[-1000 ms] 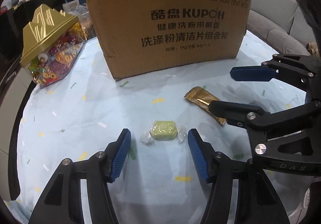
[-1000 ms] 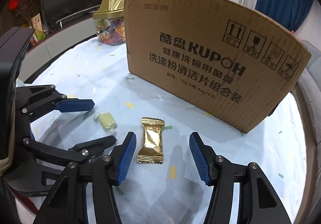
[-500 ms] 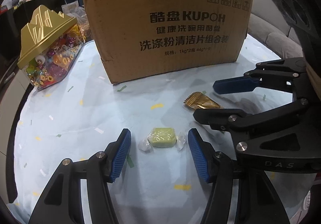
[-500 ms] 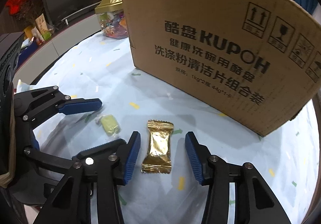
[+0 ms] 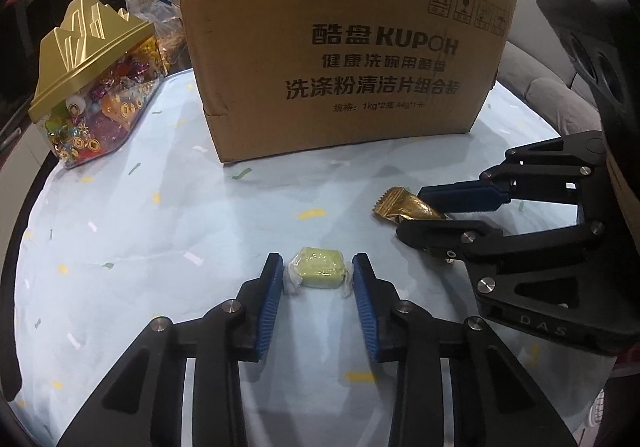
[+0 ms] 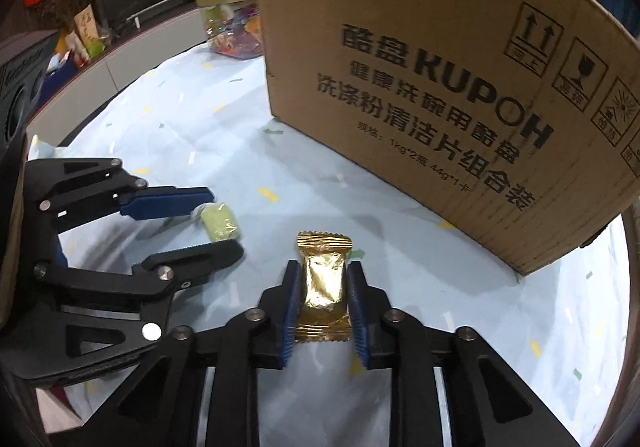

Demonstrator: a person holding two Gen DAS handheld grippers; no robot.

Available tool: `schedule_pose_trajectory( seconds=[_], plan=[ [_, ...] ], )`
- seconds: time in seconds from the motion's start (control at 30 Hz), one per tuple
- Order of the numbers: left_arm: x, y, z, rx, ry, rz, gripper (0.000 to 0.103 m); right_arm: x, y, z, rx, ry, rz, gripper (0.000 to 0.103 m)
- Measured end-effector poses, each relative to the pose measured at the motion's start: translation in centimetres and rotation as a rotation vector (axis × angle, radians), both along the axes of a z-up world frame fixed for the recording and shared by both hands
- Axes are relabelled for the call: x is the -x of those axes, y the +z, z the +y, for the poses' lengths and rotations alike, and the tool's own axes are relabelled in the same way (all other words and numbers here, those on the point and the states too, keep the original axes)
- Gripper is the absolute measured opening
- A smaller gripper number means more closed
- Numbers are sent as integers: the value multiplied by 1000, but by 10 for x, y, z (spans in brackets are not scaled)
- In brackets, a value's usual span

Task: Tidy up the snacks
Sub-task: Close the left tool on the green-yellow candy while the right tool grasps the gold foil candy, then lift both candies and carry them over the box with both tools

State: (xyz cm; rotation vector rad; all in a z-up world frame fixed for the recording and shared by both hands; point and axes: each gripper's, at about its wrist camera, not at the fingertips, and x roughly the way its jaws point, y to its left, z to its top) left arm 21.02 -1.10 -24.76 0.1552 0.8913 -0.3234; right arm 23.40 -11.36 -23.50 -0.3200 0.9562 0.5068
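Note:
A green wrapped candy (image 5: 319, 267) lies on the light blue tablecloth, and my left gripper (image 5: 318, 271) is closed against its twisted wrapper ends. It also shows in the right wrist view (image 6: 221, 223) between the left gripper's (image 6: 218, 221) blue pads. A gold foil snack packet (image 6: 324, 283) lies on the cloth, and my right gripper (image 6: 323, 279) is closed on its sides. In the left wrist view the packet's (image 5: 404, 205) crimped end sticks out from the right gripper (image 5: 416, 209).
A big cardboard box (image 5: 344, 47) printed KUPOH stands upright behind both snacks, also in the right wrist view (image 6: 440, 87). A gold-lidded clear jar of colourful sweets (image 5: 92, 87) stands at the left. The round table's edge (image 5: 16, 215) curves at left.
Both grippers closed from wide open: the left onto the green candy, the right onto the gold packet. Both moved forward, closer to the box.

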Motion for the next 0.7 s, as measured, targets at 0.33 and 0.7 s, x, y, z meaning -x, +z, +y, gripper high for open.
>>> schedule_pose_trajectory(
  seconds=[0.33,0.7],
  plan=[
    [0,2,1,-35,16,-9,32,4,2,-4,4,-65,11,23],
    [6,23,3,-49,35,-52,32,14,31,-4,1,-84,-34,23]
  ],
)
